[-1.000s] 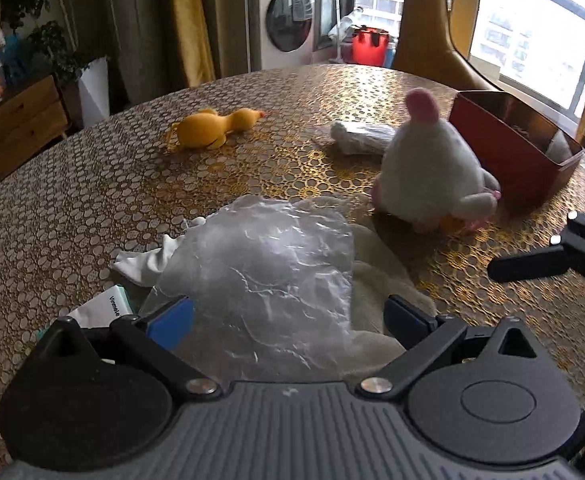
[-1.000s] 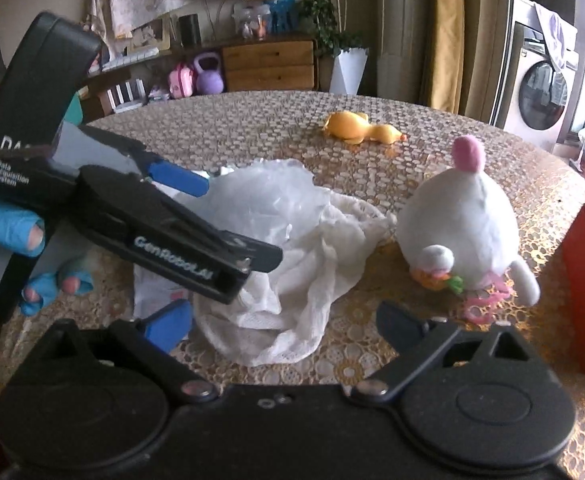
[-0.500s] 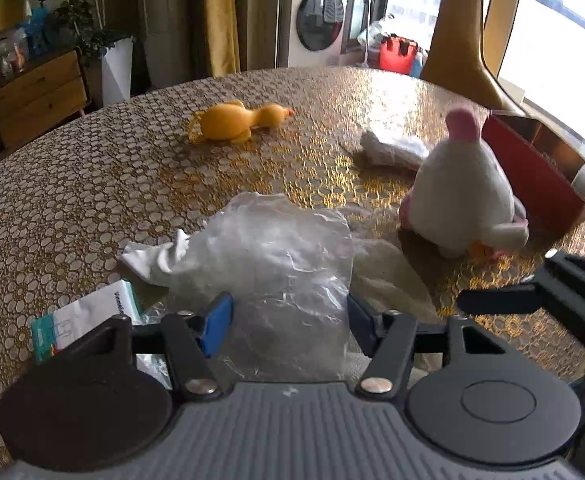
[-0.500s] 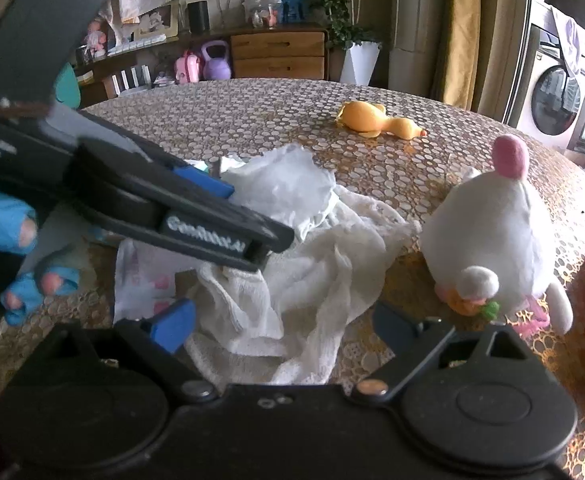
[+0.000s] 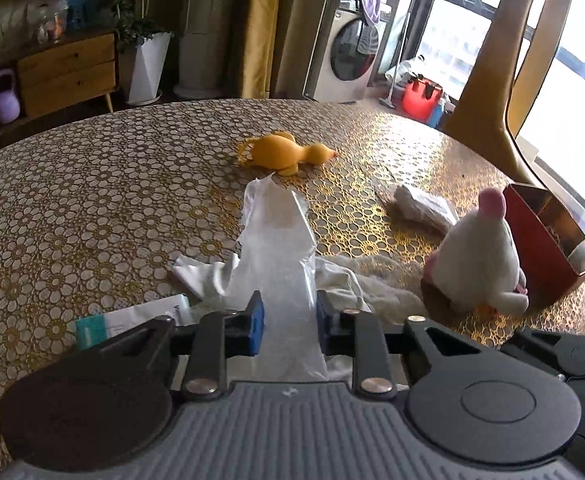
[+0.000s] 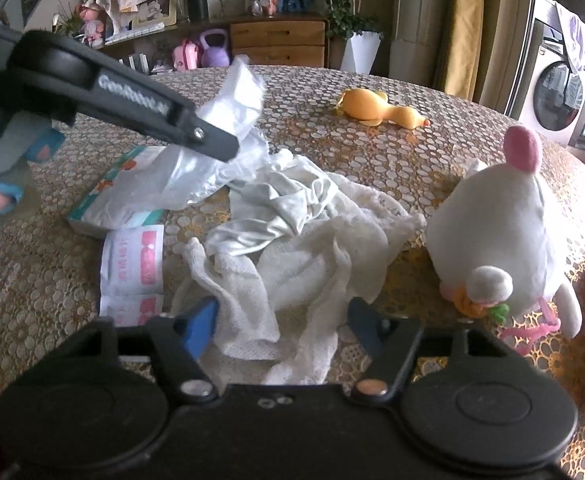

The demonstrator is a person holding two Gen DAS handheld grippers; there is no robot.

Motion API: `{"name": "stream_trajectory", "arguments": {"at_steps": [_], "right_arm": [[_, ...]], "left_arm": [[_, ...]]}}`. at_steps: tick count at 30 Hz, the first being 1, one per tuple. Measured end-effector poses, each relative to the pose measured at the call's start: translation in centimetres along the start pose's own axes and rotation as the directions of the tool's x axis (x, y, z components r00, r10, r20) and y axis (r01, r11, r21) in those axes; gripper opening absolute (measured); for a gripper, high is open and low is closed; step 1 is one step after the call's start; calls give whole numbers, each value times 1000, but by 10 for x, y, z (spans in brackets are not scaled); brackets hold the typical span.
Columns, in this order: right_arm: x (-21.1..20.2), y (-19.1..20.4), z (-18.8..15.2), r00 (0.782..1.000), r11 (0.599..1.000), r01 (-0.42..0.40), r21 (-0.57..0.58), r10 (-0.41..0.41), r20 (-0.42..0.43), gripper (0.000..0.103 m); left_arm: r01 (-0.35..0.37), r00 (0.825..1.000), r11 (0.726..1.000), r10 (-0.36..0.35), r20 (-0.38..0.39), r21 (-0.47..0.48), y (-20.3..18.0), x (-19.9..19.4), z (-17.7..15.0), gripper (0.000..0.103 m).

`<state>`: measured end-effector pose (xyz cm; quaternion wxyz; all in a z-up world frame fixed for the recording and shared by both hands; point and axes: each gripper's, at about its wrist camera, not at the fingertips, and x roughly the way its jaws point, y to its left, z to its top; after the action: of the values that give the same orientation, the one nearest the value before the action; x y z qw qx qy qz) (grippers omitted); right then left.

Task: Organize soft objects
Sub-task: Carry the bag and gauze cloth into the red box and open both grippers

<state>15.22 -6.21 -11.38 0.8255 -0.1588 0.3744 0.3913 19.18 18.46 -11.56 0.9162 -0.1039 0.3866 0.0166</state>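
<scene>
My left gripper [image 5: 288,326] is shut on a clear plastic bag [image 5: 278,248] and holds it lifted above the table; the bag also shows in the right wrist view [image 6: 228,120], hanging from the left gripper's fingers [image 6: 196,136]. My right gripper [image 6: 282,322] is open, low over a crumpled white cloth [image 6: 292,236]. A white plush toy [image 6: 496,232] with a pink ear lies to the right. A yellow rubber duck [image 5: 284,154] lies farther back.
A red box [image 5: 548,240] stands at the right, behind the plush. Tissue packs [image 6: 132,264] lie left of the cloth. A small wrapped white bundle [image 5: 420,208] lies near the plush. A patterned round table [image 5: 92,200] carries it all.
My left gripper closed on the plastic bag and lifted it off the cloth. The right gripper moved closer to the cloth, still open.
</scene>
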Motion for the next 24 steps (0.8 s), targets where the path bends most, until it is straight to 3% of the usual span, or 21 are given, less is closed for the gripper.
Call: {"name": "stream_trajectory", "arguments": {"at_steps": [3, 7, 10, 16, 24], "right_arm": [[-1, -1, 0, 1000, 1000, -5, 3, 5, 1, 53], [-5, -3, 0, 1000, 1000, 3, 8, -3, 5, 23], [-13, -7, 1, 999, 999, -11, 37, 10, 33, 7], [-45, -16, 4, 990, 995, -35, 94, 22, 142, 4], [-106, -37, 12, 956, 984, -75, 163, 24, 294, 3]], "left_arm": [[2, 1000, 1000, -2, 8, -12, 5, -3, 2, 19], [4, 1000, 1000, -4, 11, -13, 5, -7, 2, 17], [5, 1000, 1000, -5, 15, -13, 5, -9, 2, 15], [19, 1000, 1000, -18, 21, -23, 1, -16, 3, 11], [39, 997, 999, -37, 65, -23, -9, -37, 11, 8]]}}
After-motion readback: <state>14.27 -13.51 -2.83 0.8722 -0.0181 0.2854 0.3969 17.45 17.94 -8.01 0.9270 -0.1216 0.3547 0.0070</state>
